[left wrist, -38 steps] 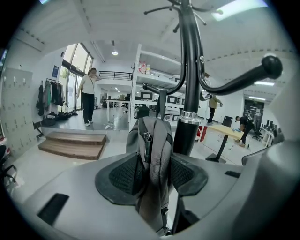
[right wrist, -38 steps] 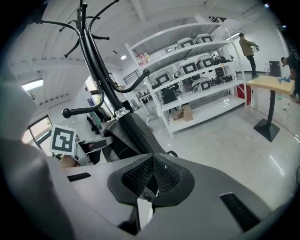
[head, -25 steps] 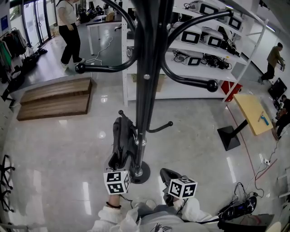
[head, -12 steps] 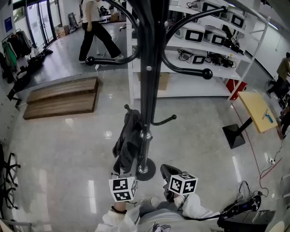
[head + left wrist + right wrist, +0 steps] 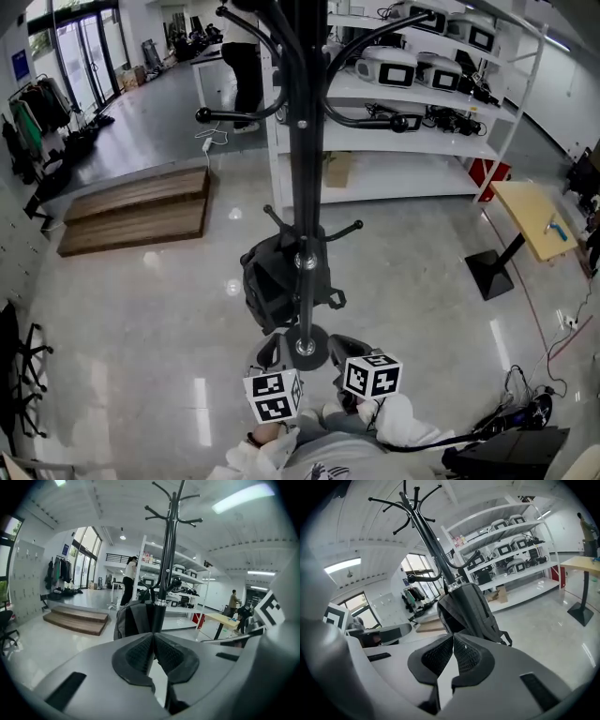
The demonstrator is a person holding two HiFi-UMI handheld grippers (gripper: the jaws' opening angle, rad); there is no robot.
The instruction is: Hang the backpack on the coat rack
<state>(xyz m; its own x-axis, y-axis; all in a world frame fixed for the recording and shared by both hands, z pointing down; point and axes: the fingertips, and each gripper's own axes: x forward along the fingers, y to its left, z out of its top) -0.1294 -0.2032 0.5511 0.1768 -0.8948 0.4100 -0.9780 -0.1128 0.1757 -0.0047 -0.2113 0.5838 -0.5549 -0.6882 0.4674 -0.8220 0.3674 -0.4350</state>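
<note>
Left gripper (image 5: 153,635) jaws together, empty | right gripper (image 5: 453,637) likewise | backpack (image 5: 277,291) hangs on coat rack (image 5: 302,169) | I judge it soft, saggy; I'd take its top loop

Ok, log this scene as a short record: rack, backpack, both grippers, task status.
rack: upright
backpack: hangs low on the rack, held by neither gripper
left gripper: jaws together, empty, short of the backpack
right gripper: jaws together, empty, short of the backpack
task status: looks done
</note>
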